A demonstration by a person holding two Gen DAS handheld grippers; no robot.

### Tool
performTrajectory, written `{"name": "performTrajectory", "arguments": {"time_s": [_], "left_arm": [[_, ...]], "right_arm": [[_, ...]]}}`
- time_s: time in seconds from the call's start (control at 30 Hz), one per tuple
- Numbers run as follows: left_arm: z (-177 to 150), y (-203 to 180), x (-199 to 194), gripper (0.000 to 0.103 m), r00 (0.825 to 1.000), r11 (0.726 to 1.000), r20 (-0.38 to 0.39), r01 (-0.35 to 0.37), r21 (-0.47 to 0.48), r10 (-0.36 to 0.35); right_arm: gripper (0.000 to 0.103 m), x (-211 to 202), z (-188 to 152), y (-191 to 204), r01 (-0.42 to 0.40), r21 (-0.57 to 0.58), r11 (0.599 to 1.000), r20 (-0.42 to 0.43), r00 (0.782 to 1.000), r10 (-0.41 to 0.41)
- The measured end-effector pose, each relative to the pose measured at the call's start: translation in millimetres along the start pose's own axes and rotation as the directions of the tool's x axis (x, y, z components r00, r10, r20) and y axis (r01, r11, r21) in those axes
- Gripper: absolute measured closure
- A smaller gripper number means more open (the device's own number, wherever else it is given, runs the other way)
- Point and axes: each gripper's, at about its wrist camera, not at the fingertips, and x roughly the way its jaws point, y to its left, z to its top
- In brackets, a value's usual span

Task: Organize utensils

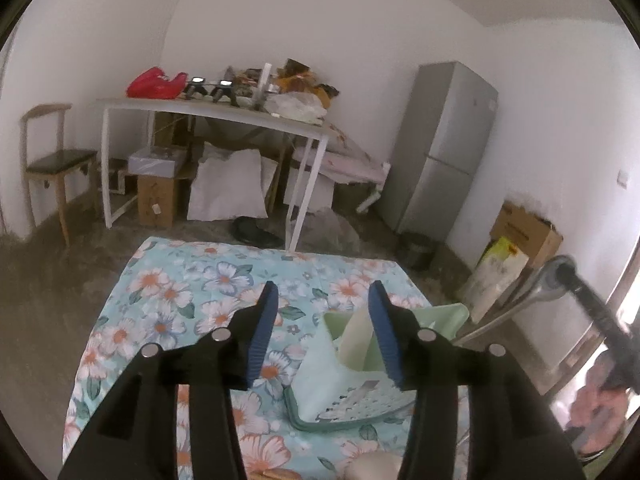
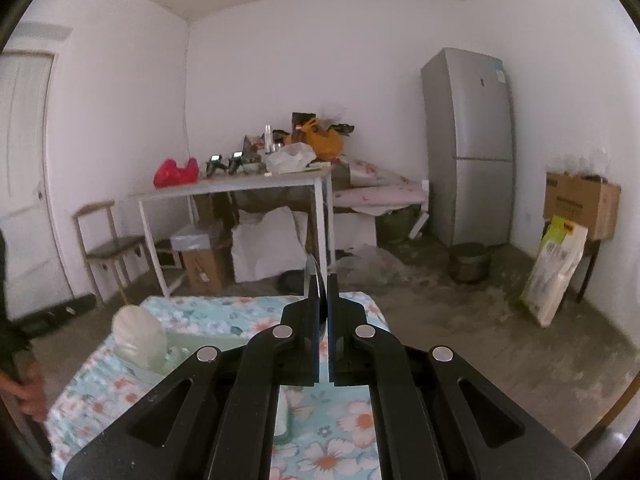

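My left gripper (image 1: 324, 292) stands open over the floral tablecloth (image 1: 180, 292), with nothing between its blue pads. Just behind its right finger is a pale green utensil holder (image 1: 448, 312) with a cream-coloured piece (image 1: 356, 332) in it, standing on a green perforated drain tray (image 1: 360, 404). A metal utensil with a dark handle (image 1: 560, 272) hangs at the right edge. My right gripper (image 2: 324, 280) is shut on a thin dark utensil (image 2: 312, 272), seen edge-on and sticking out past the fingertips. The green holder (image 2: 176, 350) with a pale ribbed piece (image 2: 138, 338) lies to its left.
Bare floor lies beyond the table's far edge (image 2: 260, 300). Across the room stand a cluttered white table (image 2: 240, 188), a wooden chair (image 2: 108, 248), a grey fridge (image 2: 468, 144), a pot (image 2: 468, 262) and boxes. A person's hand (image 2: 28, 396) is at the left edge.
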Motion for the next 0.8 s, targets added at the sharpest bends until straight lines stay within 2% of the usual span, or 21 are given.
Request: {"name": "performTrajectory", "arguments": {"time_s": [0.2,0.37,0.47,0.57,0.6,0.73,0.8], "left_arm": [[-17,13,-21,0.054,1.0,0.998,-0.013,-0.012,-0.055,0.011],[-43,18,-27,0.052,0.998,0.997,-0.069,-0.019,-0.07,0.014],[-57,17,-27,0.051,0.994,0.997,-0.106,-0.012,-0.075,0.004],[-68,16,-26,0.049,0.992,0.996,-0.128,-0.007,-0.084,-0.004],[-70,16,-26,0.049,0.991,0.996,-0.133,-0.005,-0.088,-0.006],[-77,15,-22,0.048,0.987,0.995,-0.158,0.004,-0.099,-0.019],[-80,13,-21,0.048,0.986,0.995,-0.164,0.01,-0.098,-0.026]], "right_arm": [[0.102,21,-16,20,0.01,-0.112,0.994,-0.026,1.0,-0.013],[0.102,38,-36,35,-0.021,-0.194,0.981,-0.081,0.997,0.005],[0.1,50,-42,34,-0.055,-0.191,0.98,-0.138,0.99,0.028],[0.099,52,-41,26,-0.09,-0.135,0.987,-0.172,0.983,0.067],[0.096,51,-39,25,-0.098,-0.126,0.987,-0.172,0.982,0.075],[0.072,42,-32,20,-0.12,-0.09,0.989,-0.163,0.981,0.105],[0.067,40,-28,18,-0.137,-0.071,0.988,-0.157,0.98,0.124]]}}
